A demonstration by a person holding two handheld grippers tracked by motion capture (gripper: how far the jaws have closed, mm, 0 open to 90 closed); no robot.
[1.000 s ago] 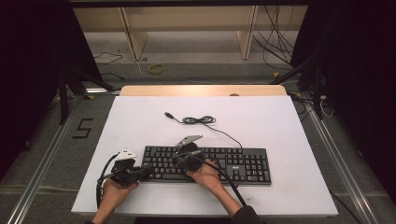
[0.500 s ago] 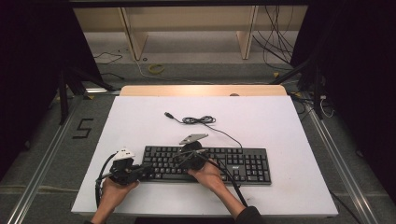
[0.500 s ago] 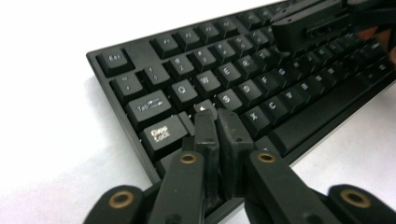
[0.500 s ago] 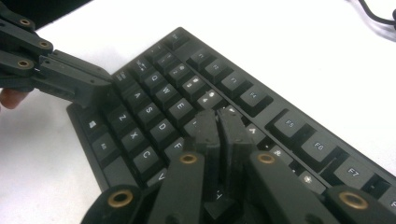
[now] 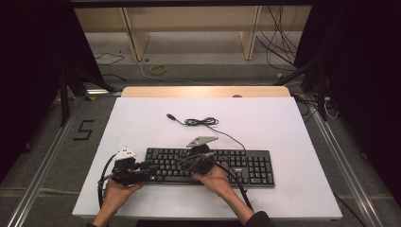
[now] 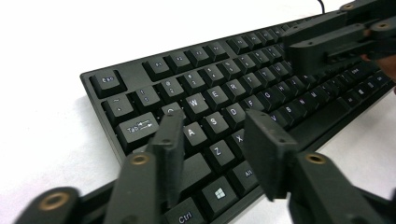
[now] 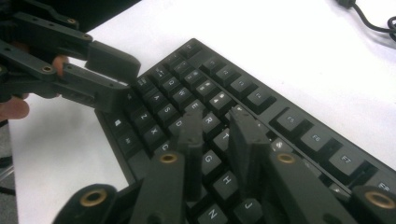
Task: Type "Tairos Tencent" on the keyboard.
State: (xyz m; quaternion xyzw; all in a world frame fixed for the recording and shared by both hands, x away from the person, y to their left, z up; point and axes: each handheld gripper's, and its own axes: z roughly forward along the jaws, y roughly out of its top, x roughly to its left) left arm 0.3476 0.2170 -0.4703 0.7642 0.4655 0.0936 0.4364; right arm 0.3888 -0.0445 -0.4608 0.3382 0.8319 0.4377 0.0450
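white table top (image 5: 283, 137) under the high camera, wooden strip at its far edge, dark floor and loose wiring beyond. black keyboard (image 5: 246, 165) lies flat along my near edge, its cable (image 5: 201, 122) coiled loosely behind it and plugged into nothing that i can see.

left gripper (image 5: 150, 168) over the keyboard's left end; in the left gripper view (image 6: 217, 147) its jaws stand apart above the a/s/z keys, having just been opening, with nothing held between them. right gripper (image 7: 217, 133) sits over the r/t/g rows, jaws parted by a narrow gap, also just been opening, gripping nothing.

judgement: typing or key-pressing step, both claws released and poised over the left half of the board. next move calls for one pad tip coming straight down on a single key, without clipping its neighbours or the other gripper close by.
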